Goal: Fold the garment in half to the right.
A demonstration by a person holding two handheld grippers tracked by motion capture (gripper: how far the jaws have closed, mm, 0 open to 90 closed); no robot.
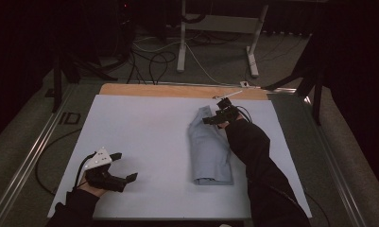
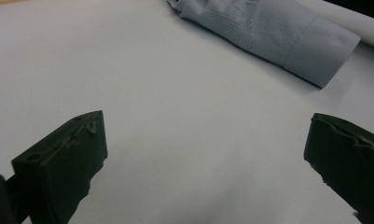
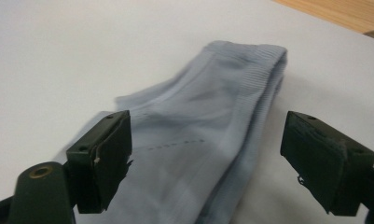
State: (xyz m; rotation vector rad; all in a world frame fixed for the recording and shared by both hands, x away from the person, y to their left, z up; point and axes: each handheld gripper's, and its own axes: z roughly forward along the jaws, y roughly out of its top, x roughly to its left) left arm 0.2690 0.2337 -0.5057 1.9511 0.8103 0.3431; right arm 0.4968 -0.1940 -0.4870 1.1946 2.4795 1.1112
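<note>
Garment (image 1: 210,150) pale blue-grey, ribbed band at one end plus rows of tiny dotted perforations; desk (image 1: 144,137) cover plain off-white with a tan wood strip (image 1: 177,90) along the far edge; both claws black, left claw (image 1: 123,166) topped by a light grey plate; sleeves black.

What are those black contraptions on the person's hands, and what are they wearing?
Each hand holds a black two-jaw gripper with blocky, chipped jaws. The left gripper carries a grey three-cornered plate and trails a cable. The right gripper is all black. Both arms wear dark long sleeves.
</note>
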